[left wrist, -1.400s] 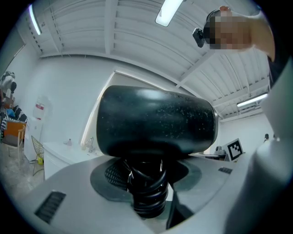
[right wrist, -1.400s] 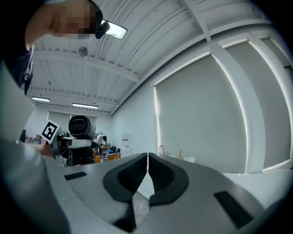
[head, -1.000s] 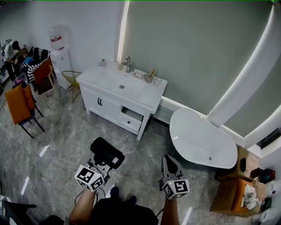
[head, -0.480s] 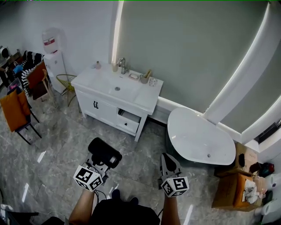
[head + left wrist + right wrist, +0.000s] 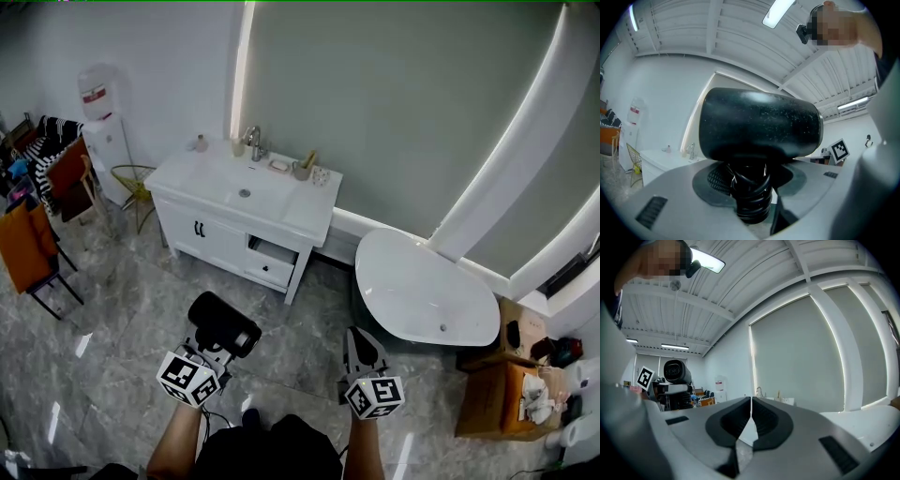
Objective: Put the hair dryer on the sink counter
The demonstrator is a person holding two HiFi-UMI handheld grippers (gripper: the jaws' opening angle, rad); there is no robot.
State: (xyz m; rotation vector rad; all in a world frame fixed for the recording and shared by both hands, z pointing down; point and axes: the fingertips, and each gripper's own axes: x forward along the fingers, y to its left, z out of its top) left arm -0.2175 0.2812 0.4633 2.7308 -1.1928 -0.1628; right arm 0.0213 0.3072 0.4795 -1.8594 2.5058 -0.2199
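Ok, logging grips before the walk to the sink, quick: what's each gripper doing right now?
The left gripper: closed on the hair dryer, at its handle.
The right gripper: closed, holding nothing.

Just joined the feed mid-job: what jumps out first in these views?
The black hair dryer, clamped by its cord-wrapped handle in the left tool, low in the head view. Beyond it stand the white sink counter against the wall and a white bathtub to its right; the right tool is shut and empty.
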